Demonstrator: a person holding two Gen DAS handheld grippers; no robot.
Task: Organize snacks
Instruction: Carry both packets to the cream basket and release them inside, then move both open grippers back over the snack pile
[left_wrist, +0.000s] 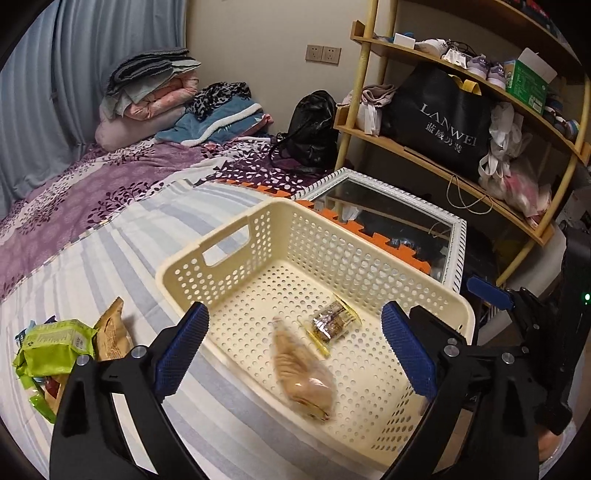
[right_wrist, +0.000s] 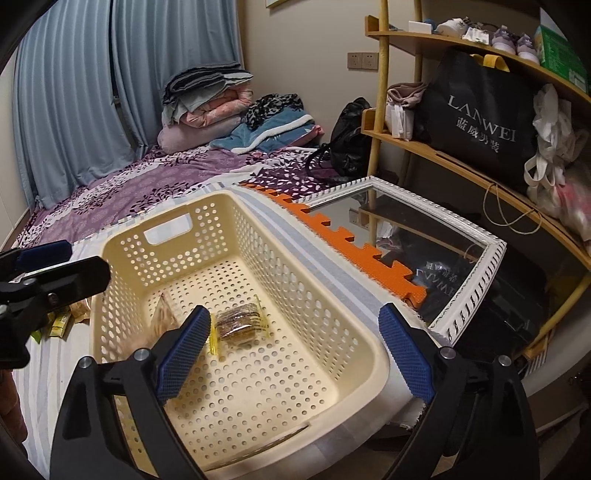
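Snacks (left_wrist: 304, 373) in perforated cream plastic basket (left_wrist: 369, 266)

1 basket (left_wrist: 436, 291), 2 snacks inside (left_wrist: 306, 373), approx 3 snack packs outside (left_wrist: 55, 347).

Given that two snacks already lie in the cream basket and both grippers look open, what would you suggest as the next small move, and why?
Probably swing the left gripper toward the green packet on the bedsheet left of the basket. Both it and the right gripper stand open and empty above the basket, where the tan snack and the clear-wrapped snack already lie; the remaining packets sit outside.
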